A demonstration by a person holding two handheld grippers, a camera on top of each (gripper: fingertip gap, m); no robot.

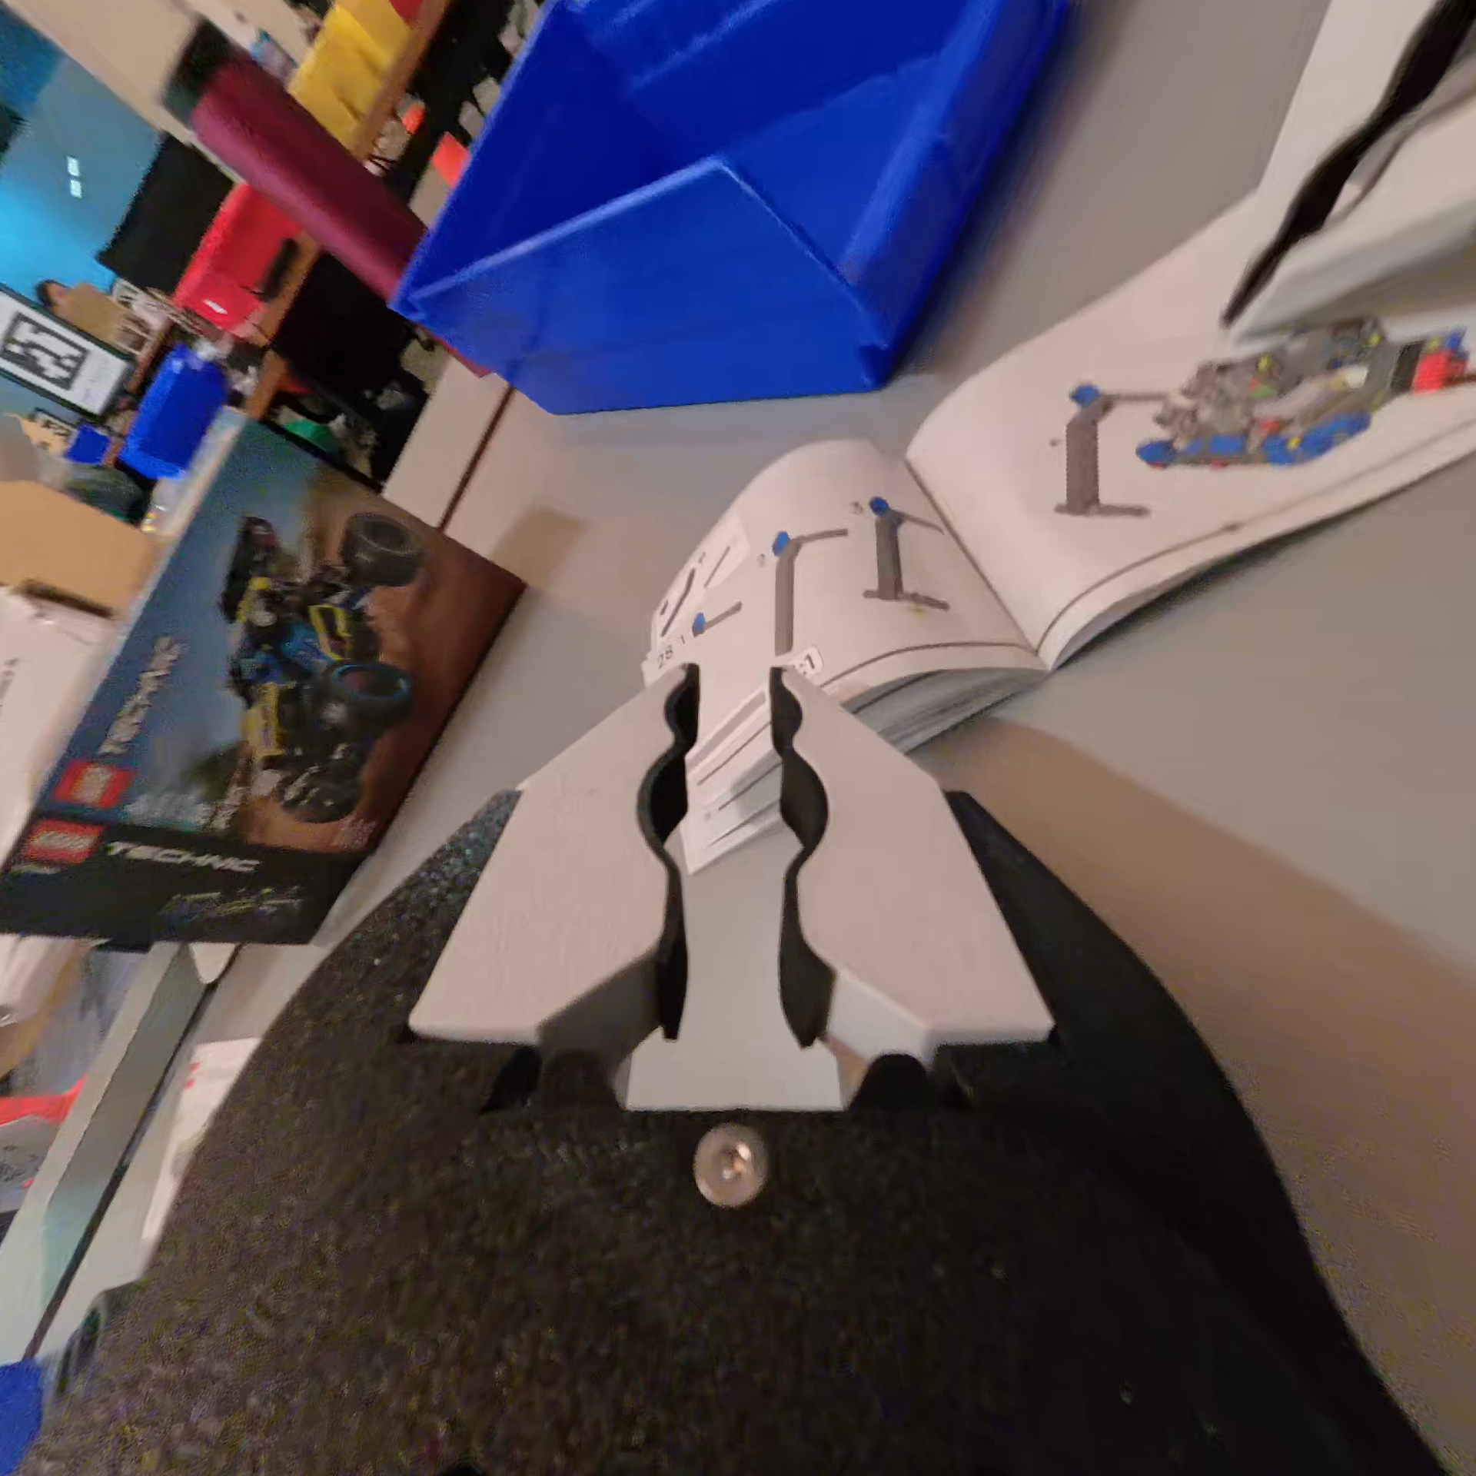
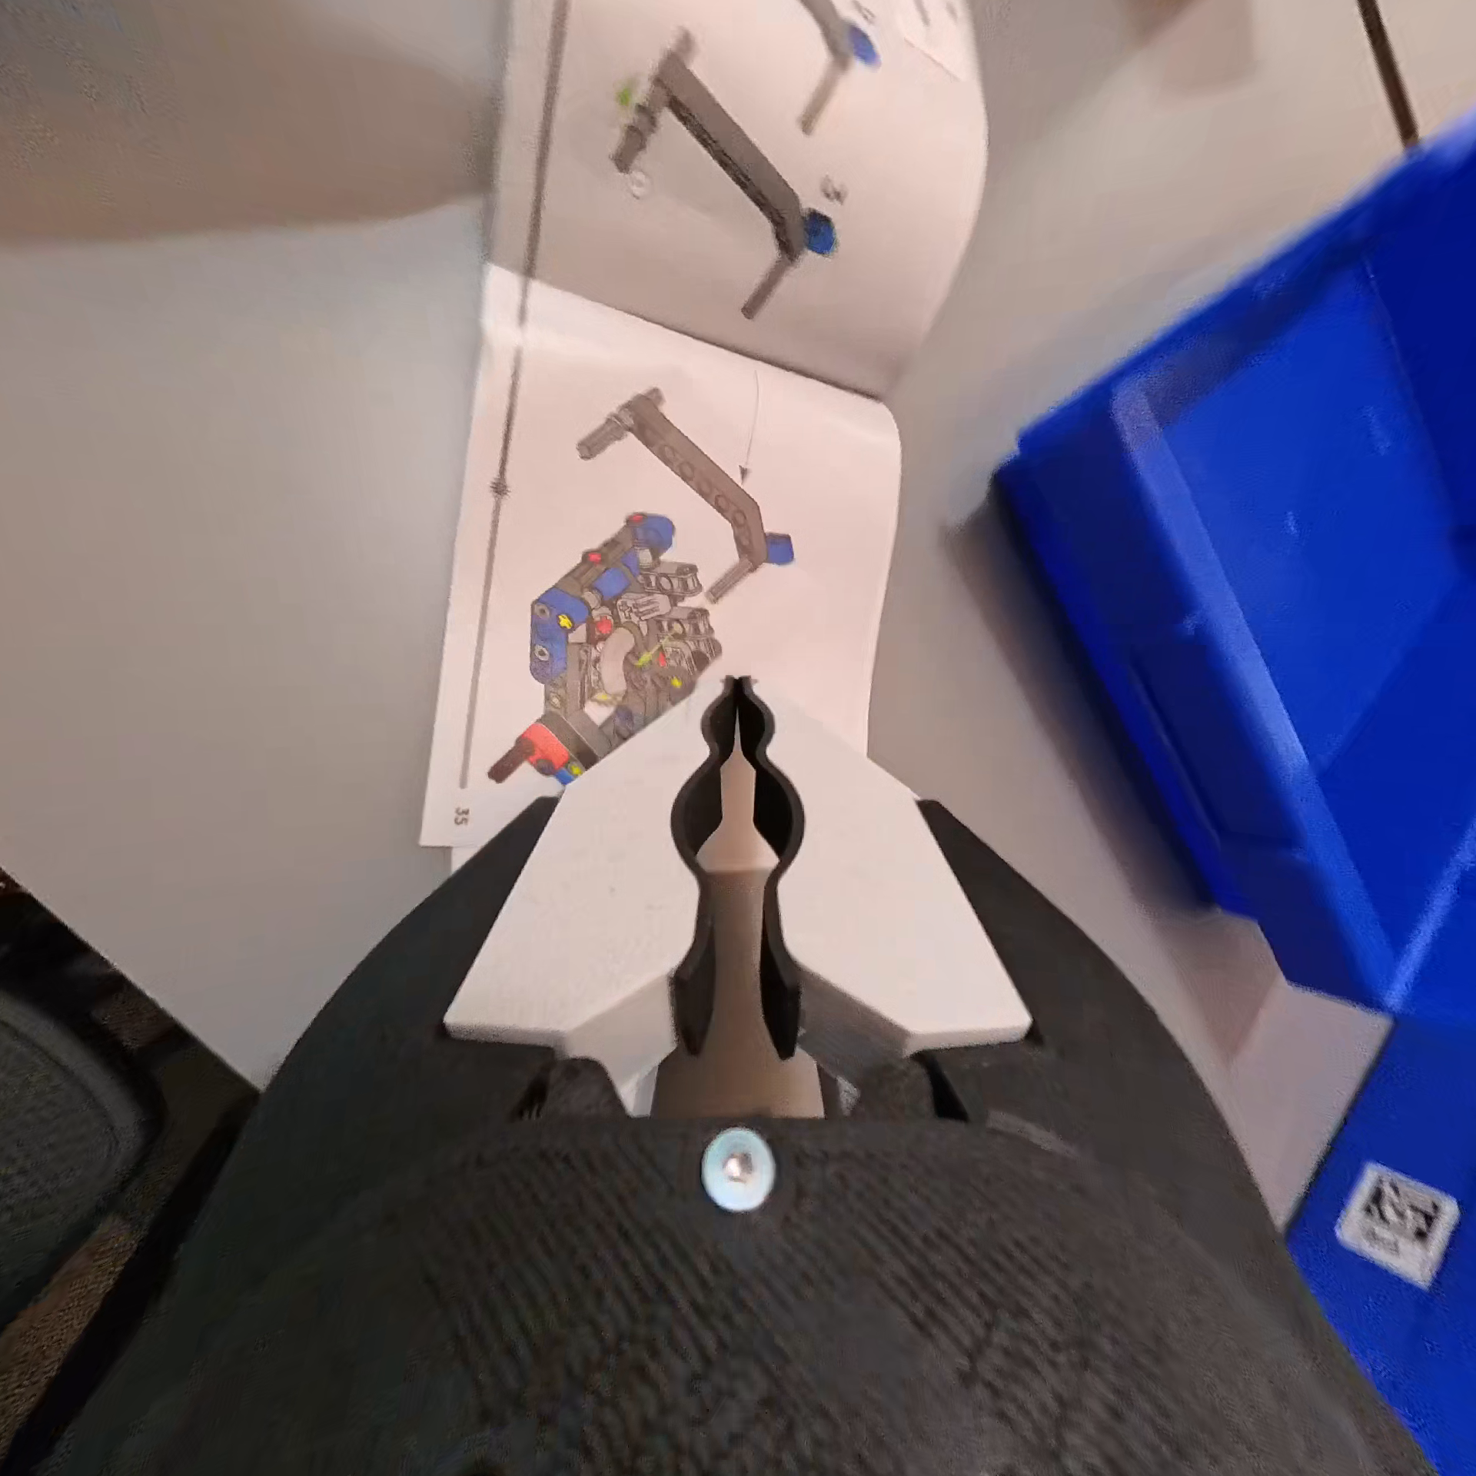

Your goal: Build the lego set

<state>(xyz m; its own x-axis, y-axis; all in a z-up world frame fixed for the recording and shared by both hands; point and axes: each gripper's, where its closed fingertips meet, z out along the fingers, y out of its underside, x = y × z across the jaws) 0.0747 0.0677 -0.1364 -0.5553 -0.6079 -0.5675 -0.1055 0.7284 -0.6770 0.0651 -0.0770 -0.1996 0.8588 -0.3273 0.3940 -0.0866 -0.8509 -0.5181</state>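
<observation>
While no loose bricks showed, the open instruction booklet (image 1: 918,591) lay flat on the table (image 1: 1198,799) beside the blue bin (image 1: 679,263); its pages looked thin, floppy and best pinched at an edge. The left tongs (image 1: 733,679) hovered apart at its near corner, empty. The right tongs (image 2: 736,684) hung over its far page, tips together, holding nothing.

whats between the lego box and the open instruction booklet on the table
Only a bare stretch of grey table, seen in the left wrist view, separates the lego box from the instruction booklet.
</observation>
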